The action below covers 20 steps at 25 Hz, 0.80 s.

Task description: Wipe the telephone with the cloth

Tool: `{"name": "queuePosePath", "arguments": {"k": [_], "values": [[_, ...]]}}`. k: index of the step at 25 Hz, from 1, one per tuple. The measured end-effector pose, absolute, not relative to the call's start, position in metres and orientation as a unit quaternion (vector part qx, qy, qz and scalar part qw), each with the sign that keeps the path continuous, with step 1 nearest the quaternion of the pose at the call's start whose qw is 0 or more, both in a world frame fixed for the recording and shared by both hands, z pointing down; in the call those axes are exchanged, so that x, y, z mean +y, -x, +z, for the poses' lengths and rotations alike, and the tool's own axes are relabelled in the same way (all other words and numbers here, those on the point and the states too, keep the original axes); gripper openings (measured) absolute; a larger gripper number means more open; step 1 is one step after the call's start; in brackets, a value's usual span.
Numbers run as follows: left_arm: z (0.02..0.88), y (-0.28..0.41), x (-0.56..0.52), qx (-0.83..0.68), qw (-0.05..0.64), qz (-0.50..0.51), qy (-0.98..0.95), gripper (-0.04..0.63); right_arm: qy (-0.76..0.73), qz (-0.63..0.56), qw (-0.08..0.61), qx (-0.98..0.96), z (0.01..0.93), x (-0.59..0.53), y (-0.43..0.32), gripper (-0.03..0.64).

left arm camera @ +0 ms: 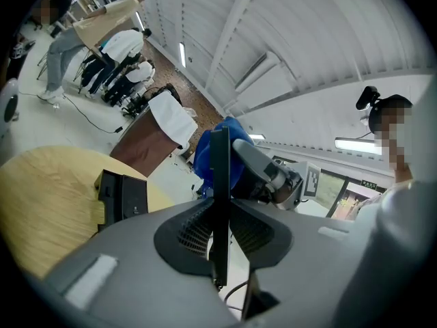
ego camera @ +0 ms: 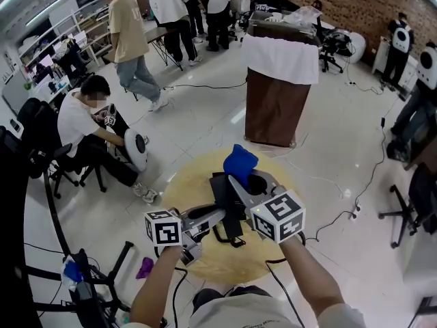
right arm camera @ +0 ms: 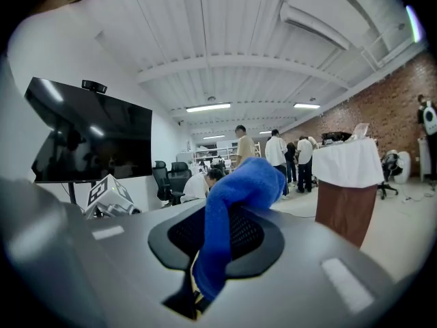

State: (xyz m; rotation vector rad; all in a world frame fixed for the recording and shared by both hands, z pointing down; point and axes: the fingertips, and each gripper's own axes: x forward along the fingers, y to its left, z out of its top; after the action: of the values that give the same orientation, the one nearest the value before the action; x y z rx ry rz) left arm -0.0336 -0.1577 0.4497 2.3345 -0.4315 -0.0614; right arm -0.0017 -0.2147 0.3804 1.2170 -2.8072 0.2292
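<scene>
On the round wooden table [ego camera: 184, 190] lies the black telephone [ego camera: 220, 183], whose base [left arm camera: 123, 195] also shows in the left gripper view. My left gripper [ego camera: 216, 216] is shut on a thin black part of the telephone [left arm camera: 220, 203], seen edge-on between the jaws and held up over the table. A black cord [ego camera: 225, 240] hangs below it. The right gripper [ego camera: 237, 178] is shut on a blue cloth [ego camera: 240, 161], which stands up just past the telephone. That cloth [right arm camera: 235, 203] drapes over the right jaws. The two grippers are close together.
A brown lectern [ego camera: 276, 104] draped in white stands on the floor beyond the table. A seated person [ego camera: 85, 125] is at the left, and several people stand at the back. Cables [ego camera: 355, 197] cross the floor, and an office chair [ego camera: 413, 207] stands at the right.
</scene>
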Motion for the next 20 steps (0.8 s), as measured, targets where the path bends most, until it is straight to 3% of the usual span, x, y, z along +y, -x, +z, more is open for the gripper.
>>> {"name": "queuePosePath", "arguments": {"k": [20], "values": [[0.453,0.016,-0.153,-0.177,0.329,0.054,-0.926,0.064,-0.372,0.002,0.052,-0.927,0.326,-0.236,0.037,0.061]]}}
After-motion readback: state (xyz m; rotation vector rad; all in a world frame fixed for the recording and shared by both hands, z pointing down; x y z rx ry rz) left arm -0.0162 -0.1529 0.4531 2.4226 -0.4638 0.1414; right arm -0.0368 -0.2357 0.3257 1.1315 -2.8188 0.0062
